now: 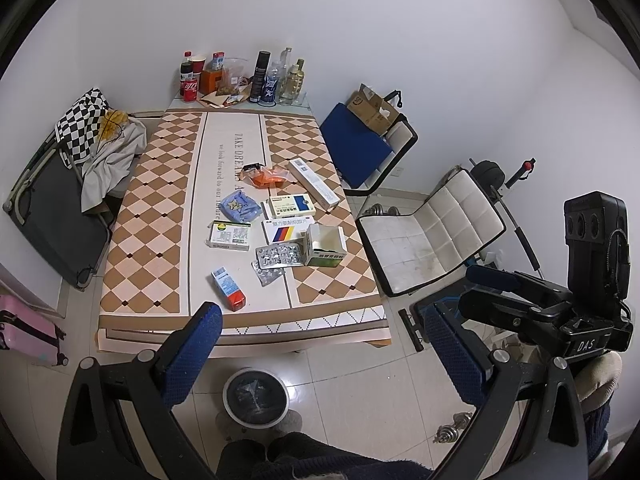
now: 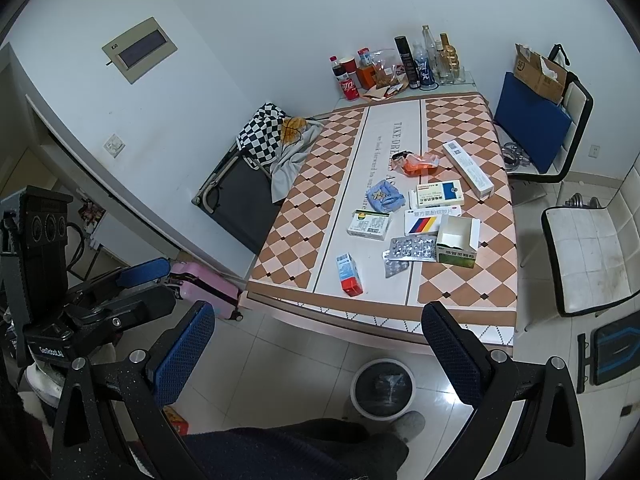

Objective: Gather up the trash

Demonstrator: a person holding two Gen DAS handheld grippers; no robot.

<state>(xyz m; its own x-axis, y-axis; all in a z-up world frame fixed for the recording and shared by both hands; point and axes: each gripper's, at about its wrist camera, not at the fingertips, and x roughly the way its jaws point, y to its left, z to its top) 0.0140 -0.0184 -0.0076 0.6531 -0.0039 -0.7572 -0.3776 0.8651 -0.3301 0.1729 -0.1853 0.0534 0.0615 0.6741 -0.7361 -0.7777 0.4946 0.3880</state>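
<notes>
Right gripper [image 2: 320, 348] hangs wide open and empty over the tiled floor, short of the table [image 2: 304, 216]. Medicine boxes, blister packs [image 2: 412, 249] and an orange wrapper [image 2: 418, 163] litter it. Bin [image 2: 356, 392] sits below.
</notes>
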